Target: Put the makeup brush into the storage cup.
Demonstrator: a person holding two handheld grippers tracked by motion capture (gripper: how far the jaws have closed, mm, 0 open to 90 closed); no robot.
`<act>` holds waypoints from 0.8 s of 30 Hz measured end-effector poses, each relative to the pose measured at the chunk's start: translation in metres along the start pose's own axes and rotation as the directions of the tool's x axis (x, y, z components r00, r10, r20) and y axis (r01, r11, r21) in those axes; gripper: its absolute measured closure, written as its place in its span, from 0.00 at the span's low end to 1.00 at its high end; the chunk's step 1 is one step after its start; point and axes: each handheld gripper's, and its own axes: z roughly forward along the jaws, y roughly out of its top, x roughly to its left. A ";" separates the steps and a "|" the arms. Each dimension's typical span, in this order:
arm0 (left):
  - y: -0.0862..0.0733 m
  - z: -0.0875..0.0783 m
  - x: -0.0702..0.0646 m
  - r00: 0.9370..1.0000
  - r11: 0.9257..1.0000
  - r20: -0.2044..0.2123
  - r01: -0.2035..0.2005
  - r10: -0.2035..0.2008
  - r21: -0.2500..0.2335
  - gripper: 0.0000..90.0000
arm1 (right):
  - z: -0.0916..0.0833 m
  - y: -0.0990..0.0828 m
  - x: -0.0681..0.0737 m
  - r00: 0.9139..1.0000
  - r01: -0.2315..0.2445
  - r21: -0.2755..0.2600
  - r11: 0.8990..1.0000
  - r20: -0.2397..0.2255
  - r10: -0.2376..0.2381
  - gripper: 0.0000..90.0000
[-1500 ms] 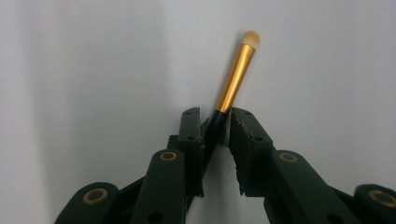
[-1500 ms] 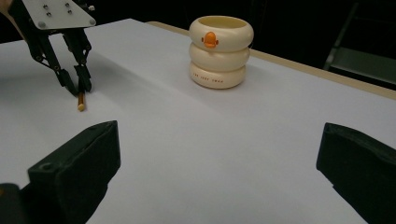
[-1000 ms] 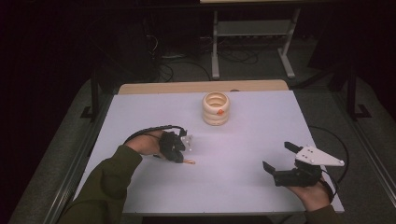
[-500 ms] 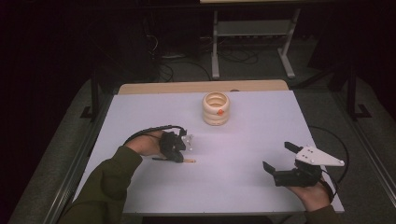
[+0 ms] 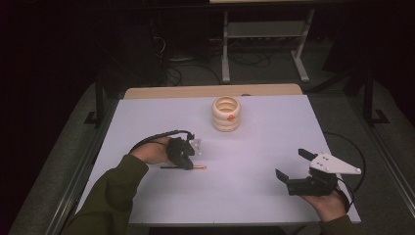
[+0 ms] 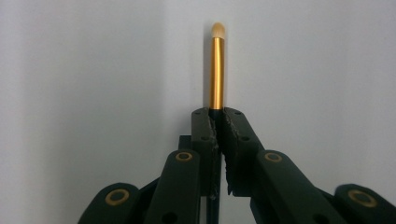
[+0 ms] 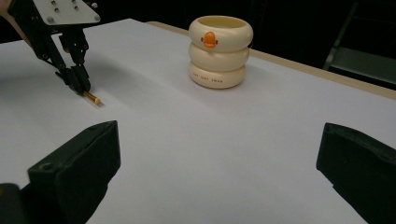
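My left hand-held gripper (image 5: 188,163) is clamped tight on the pencil (image 6: 216,70), which lies flat on the surface (image 5: 254,147). Mid-back stands the cup (image 5: 226,113). My right hand-held gripper (image 5: 293,165) hovers wide open, empty.

The left tongs (image 5: 188,164) point down at the desk (image 5: 254,196), jaws pinched together on a pencil (image 6: 216,70). A green sleeve (image 5: 110,196) covers that forearm. The right tongs (image 5: 293,169) rest low near the desk's edge, jaws spread wide, held in a bare hand (image 5: 328,203).
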 end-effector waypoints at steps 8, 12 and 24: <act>-0.003 -0.015 0.001 0.999 0.998 -0.018 0.041 -0.042 -0.056 0.93 | 0.000 0.000 -0.001 1.000 0.007 -0.008 1.000 0.001 -0.007 0.00; -0.006 -0.023 0.004 0.997 0.993 -0.019 0.074 -0.076 -0.089 0.93 | -0.001 0.000 0.000 1.000 -0.007 0.000 1.000 0.000 0.007 0.00; -0.014 -0.040 0.004 0.985 0.958 -0.009 0.167 -0.174 -0.235 0.93 | -0.001 0.000 0.000 1.000 0.004 -0.008 1.000 0.000 -0.004 0.00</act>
